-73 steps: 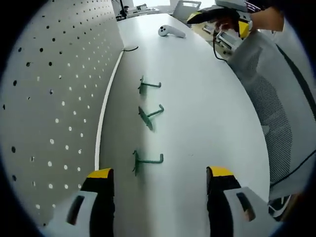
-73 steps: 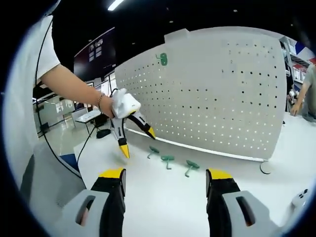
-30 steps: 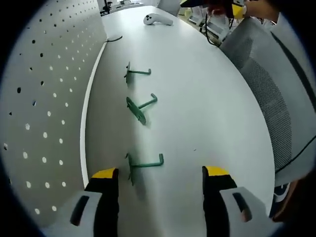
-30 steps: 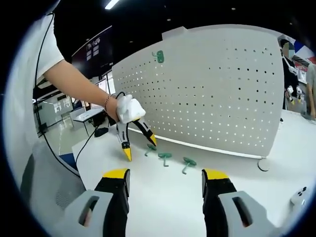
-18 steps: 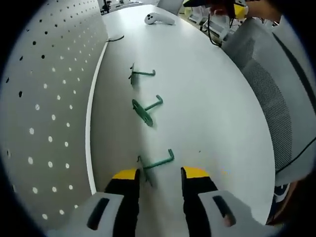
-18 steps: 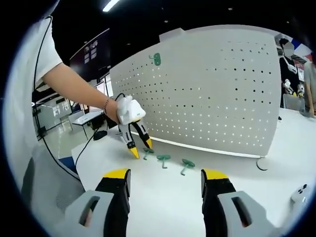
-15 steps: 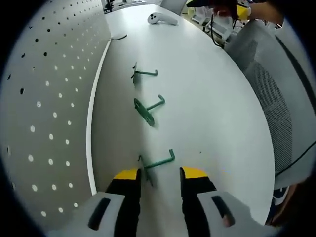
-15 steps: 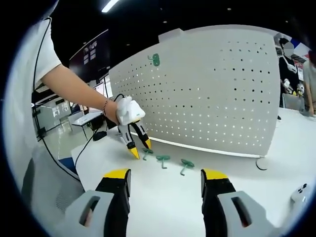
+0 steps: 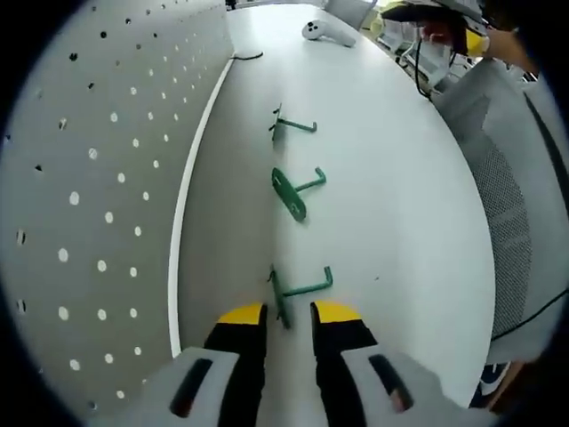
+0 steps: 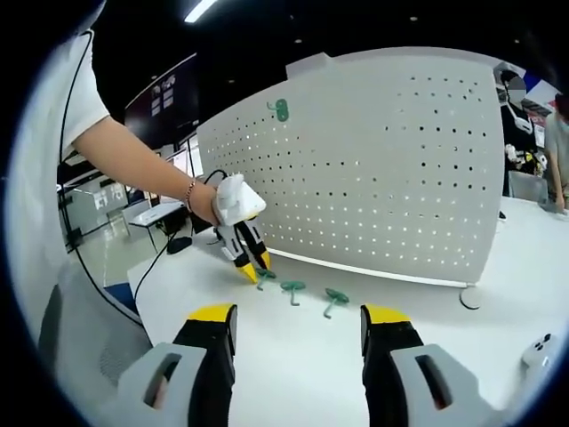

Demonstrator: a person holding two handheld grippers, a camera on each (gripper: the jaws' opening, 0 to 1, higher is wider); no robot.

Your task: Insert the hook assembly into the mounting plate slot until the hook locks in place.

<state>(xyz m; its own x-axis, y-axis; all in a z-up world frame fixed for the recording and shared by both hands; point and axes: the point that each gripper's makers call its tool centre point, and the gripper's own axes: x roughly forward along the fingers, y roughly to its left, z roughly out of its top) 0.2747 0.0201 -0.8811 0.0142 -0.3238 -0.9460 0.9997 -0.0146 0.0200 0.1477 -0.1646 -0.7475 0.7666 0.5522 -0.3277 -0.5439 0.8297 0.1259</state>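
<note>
Gripping risk: left gripper [image 9: 286, 313], jaws nearly shut around the nearest green hook [image 9: 299, 290] lying on the table [image 9: 400, 205] beside the pegboard [image 9: 98, 178], may pinch only its thin plate, letting it twist; right gripper [image 10: 298, 316] hangs wide open, empty.

Three hooks lie in a row on the counter [image 9: 391, 178] beside the upright pegboard [image 9: 98, 178], which stands to their left: the nearest hook [image 9: 298, 291], the middle hook [image 9: 295, 189], then the far hook [image 9: 290, 126]. The left tongs [image 9: 287, 314] sit at the nearest hook's base, jaws close on either side. A fourth hook [image 10: 281, 109] hangs high on the pegboard, and the right tongs [image 10: 298, 318] hover well apart from the row.
</note>
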